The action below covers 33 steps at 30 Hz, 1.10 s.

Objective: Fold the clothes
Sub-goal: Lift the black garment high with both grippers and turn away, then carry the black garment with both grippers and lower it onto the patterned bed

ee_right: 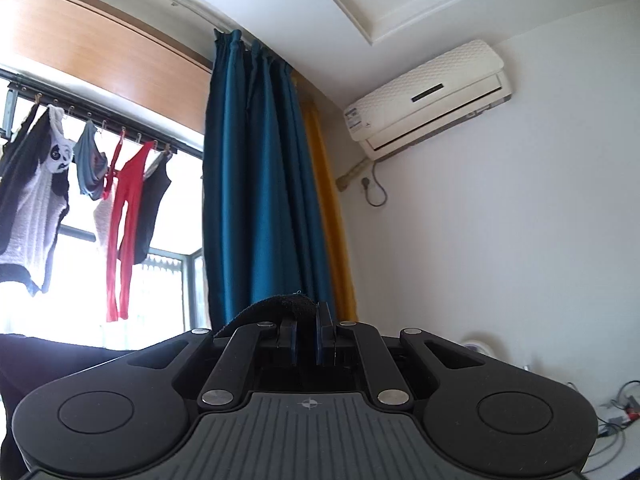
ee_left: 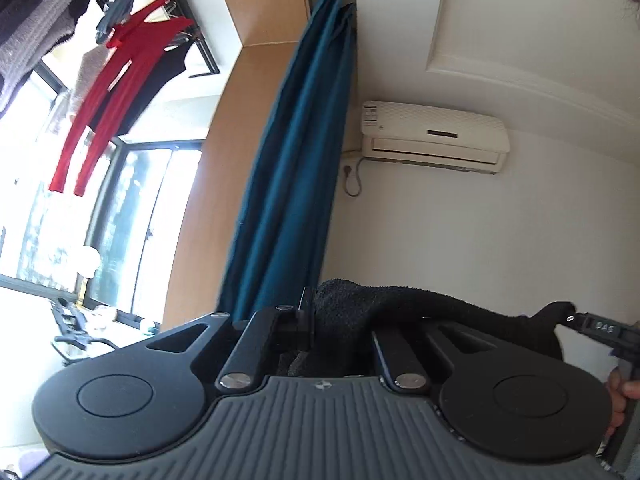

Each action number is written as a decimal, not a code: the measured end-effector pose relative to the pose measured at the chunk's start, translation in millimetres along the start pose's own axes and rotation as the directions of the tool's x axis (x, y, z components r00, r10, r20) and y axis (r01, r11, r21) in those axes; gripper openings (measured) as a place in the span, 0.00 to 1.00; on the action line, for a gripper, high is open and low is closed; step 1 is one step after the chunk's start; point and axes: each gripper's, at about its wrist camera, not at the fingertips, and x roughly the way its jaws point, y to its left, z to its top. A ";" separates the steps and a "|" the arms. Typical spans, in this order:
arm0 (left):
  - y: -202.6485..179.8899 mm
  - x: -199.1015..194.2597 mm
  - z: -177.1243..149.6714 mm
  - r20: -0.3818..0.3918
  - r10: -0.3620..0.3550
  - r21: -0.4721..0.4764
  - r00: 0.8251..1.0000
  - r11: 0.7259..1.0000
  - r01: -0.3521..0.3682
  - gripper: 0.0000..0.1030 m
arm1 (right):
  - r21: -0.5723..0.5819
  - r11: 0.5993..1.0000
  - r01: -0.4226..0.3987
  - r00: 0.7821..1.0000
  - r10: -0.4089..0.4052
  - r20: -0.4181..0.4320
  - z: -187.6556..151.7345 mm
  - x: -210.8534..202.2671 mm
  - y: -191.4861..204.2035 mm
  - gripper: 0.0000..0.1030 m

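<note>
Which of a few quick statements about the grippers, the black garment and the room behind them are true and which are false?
1. Both grippers pinch the black garment. True: the left gripper and right gripper each hold dark cloth.
2. The curtain is red. False: it is teal blue.
3. An air conditioner hangs on the wall. True.
4. The garment lies flat on a table. False: it is held up between the grippers.
5. The red clothing hangs by the window. True.
</note>
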 end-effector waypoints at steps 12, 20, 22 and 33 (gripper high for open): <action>-12.6 25.8 -46.9 0.042 -0.473 -0.349 0.880 0.819 0.456 0.06 | -0.058 0.986 0.157 0.962 -0.166 -0.216 -19.2 -78.8 14.4 0.07; -107.1 52.3 -63.6 0.033 -0.658 -0.367 0.752 0.692 0.621 0.06 | -0.054 0.977 0.205 0.954 -0.212 -0.212 -16.5 -139.4 -19.0 0.07; -144.8 57.4 -71.5 0.030 -0.701 -0.362 0.712 0.657 0.662 0.06 | -0.042 0.975 0.219 0.954 -0.223 -0.202 -13.3 -155.5 -33.7 0.07; -390.6 97.7 -137.9 0.028 -0.809 -0.499 0.587 0.497 0.710 0.06 | -0.066 0.982 0.179 0.959 -0.189 -0.210 48.6 -270.0 -172.4 0.07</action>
